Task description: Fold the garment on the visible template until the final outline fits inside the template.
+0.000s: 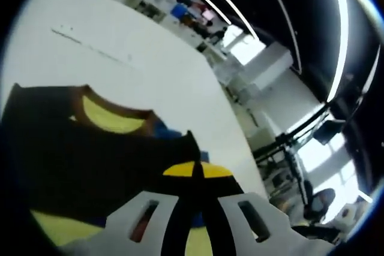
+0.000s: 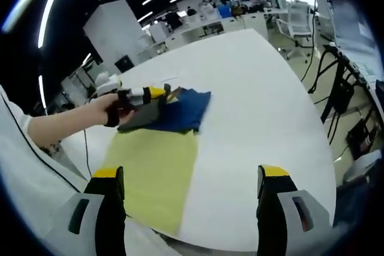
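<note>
A large white surface (image 2: 258, 106) is seen in the right gripper view, with an office of desks and chairs behind it under long ceiling light strips. On the near left part of the surface a yellow-green template (image 2: 157, 172) is laid flat, reaching close to the near edge. At the template's far end a dark blue garment (image 2: 180, 112) is seen, bunched into a folded heap that overhangs the far edge of the template onto the white surface. A person's hand (image 2: 111, 109) and bare forearm, coming from a white sleeve at the left, are shown holding the left claw (image 2: 157, 94) at the garment's left side. In the left gripper view the left claw (image 1: 198, 175) is seen with its yellow-tipped jaws pressed together, a fold of the dark garment (image 1: 78, 154) pinched between them and lifted, yellow template (image 1: 111, 121) showing past the fabric. The right claw (image 2: 191, 187) is held above the near edge of the surface, its jaws spread wide with nothing between them, well apart from the garment.
</note>
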A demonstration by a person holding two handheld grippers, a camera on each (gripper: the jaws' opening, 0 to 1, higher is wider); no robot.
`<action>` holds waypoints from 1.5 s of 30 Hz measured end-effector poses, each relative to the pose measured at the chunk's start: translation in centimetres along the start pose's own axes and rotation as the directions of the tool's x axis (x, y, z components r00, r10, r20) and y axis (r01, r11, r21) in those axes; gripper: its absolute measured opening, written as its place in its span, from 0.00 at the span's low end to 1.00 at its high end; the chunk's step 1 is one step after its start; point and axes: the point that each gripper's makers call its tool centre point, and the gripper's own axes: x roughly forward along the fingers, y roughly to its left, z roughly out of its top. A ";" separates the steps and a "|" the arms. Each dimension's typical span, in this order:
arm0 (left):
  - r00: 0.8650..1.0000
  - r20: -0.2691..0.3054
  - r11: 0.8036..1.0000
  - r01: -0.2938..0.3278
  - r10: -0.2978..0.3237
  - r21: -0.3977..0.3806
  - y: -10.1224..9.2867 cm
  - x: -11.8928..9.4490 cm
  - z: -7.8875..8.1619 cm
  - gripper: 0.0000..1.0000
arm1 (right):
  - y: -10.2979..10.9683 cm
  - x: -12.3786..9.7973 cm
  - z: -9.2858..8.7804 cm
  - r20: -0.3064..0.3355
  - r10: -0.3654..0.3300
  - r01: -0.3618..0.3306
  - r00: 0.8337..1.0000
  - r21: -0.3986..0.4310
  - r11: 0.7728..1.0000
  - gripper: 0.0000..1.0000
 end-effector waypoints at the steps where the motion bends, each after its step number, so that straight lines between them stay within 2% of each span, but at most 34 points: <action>1: 1.000 -0.005 1.000 -0.002 0.002 0.001 0.1 0.1 -0.2 0.00 | -0.1 -0.1 -0.1 0.000 -0.002 0.002 1.000 0.003 1.000 0.92; 12: 0.999 -0.043 1.000 -0.017 0.016 -0.010 0.5 0.9 -2.2 0.00 | -0.6 -1.1 -1.0 0.002 -0.026 0.026 1.000 0.025 0.999 0.92; 23: 0.999 -0.049 0.999 -0.008 0.006 -0.040 1.0 2.0 -2.5 0.00 | -1.2 -2.6 -2.1 0.010 -0.066 0.065 0.998 0.054 0.996 0.92; 33: 0.997 -0.081 0.999 -0.013 0.009 -0.052 1.5 2.9 -3.6 0.01 | -1.4 -3.6 -2.9 0.014 -0.097 0.096 0.995 0.081 0.992 0.92; 45: 0.996 -0.091 0.999 -0.003 -0.002 -0.047 1.7 2.5 -3.4 0.08 | -1.0 -3.1 -2.8 0.020 -0.096 0.094 0.995 0.085 0.992 0.92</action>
